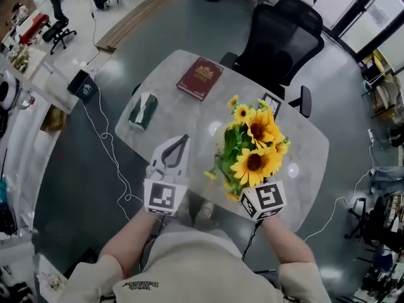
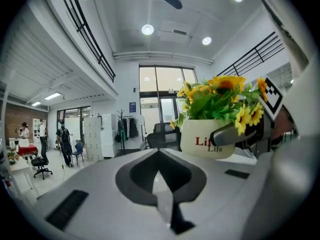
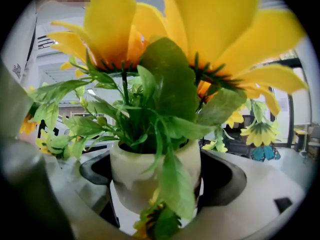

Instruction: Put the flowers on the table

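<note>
While the left tongs (image 1: 184, 139) are pressed together with nothing between them, over the near edge of the grey worktop (image 1: 165, 88), the flowers (image 1: 254, 145) are pinched by the right tongs (image 3: 157, 181). The 2 jaws are clamped against opposite sides of a white pot (image 3: 131, 181), from which yellow blooms and green leaves rise. The word "Life" is printed on the pot's side, as seen from the left gripper view. The bunch is placed over the near right part of the worktop; whether the pot's base touches the surface cannot be told. A red book (image 1: 200, 77) and a dark green pack (image 1: 143, 110) are laid well apart farther back. A black office chair (image 1: 284, 36) is drawn up at the far side.
</note>
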Demonstrator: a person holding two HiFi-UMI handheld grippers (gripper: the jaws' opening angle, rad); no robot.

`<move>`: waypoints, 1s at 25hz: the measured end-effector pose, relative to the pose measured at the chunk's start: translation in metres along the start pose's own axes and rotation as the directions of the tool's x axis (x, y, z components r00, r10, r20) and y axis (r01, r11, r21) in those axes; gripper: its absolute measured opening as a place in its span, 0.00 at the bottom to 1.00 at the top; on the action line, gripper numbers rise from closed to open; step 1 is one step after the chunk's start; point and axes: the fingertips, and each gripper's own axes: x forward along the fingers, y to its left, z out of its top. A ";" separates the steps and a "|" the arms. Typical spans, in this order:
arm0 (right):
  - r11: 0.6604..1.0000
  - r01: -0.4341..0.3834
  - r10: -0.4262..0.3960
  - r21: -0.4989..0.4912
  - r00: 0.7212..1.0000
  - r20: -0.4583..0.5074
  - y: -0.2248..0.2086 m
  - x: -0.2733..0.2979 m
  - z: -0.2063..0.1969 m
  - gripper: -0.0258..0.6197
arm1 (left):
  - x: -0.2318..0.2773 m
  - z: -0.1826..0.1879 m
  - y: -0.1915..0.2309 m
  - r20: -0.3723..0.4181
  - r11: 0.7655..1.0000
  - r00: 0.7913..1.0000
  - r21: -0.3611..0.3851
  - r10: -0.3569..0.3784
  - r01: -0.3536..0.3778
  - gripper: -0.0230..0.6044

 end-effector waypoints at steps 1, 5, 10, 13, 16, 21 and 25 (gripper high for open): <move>1.000 0.001 -0.001 -0.002 1.000 -0.001 -0.003 0.007 -0.002 0.83 | 0.006 -0.003 0.003 0.006 1.000 1.000 -0.001 0.001 -0.001 0.04; 1.000 0.003 -0.003 0.012 1.000 -0.011 -0.015 0.038 -0.014 0.83 | 0.031 -0.018 0.015 0.020 0.998 0.999 -0.061 0.024 -0.023 0.04; 1.000 0.006 -0.005 0.029 1.000 -0.026 -0.027 0.077 -0.041 0.83 | 0.056 -0.053 0.028 0.028 0.998 0.999 -0.060 0.027 -0.026 0.04; 0.999 0.011 -0.009 0.035 0.999 -0.046 -0.036 0.099 -0.064 0.83 | 0.075 -0.075 0.034 0.016 0.994 0.999 -0.103 0.043 -0.041 0.04; 0.999 0.012 -0.009 0.039 0.998 -0.066 -0.037 0.118 -0.088 0.83 | 0.087 -0.102 0.037 0.018 0.994 0.998 -0.096 0.053 -0.051 0.04; 0.999 0.007 -0.001 0.048 0.994 -0.113 -0.037 0.145 -0.137 0.83 | 0.103 -0.152 0.040 -0.007 0.994 0.999 -0.101 0.048 -0.048 0.04; 0.999 -0.002 0.009 0.052 0.991 -0.137 -0.036 0.165 -0.174 0.83 | 0.117 -0.186 0.037 -0.032 0.993 0.999 -0.109 0.032 -0.035 0.04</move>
